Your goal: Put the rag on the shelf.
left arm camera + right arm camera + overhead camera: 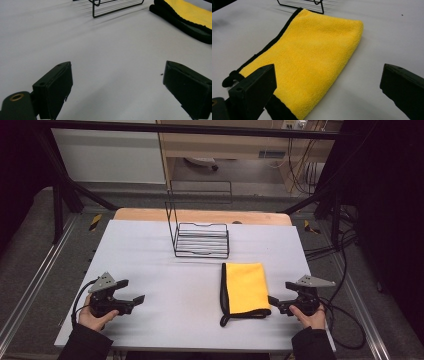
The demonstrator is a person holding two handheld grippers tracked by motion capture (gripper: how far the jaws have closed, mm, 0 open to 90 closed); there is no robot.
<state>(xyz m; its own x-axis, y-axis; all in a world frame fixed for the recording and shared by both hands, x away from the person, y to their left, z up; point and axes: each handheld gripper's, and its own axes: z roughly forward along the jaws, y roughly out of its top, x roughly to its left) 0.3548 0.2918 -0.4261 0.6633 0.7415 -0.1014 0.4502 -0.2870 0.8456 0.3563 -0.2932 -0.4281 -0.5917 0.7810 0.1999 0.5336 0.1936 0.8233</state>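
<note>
High view: folded yellow cloth (246,287) lies flat on the table (165,270), just beside the right gripper (276,303); left gripper (131,292) well apart. Left gripper view: jaws wide, nothing between them. Right gripper view: jaws spread, cloth (312,60) directly ahead, ungripped.

Folded cloth (245,287) on the table (165,270), right of centre, wire rack (202,240) just behind it.

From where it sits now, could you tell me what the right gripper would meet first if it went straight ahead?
Most likely the folded yellow cloth: the right gripper, jaws open, points at its near corner, close by. How near is hard to judge.
</note>
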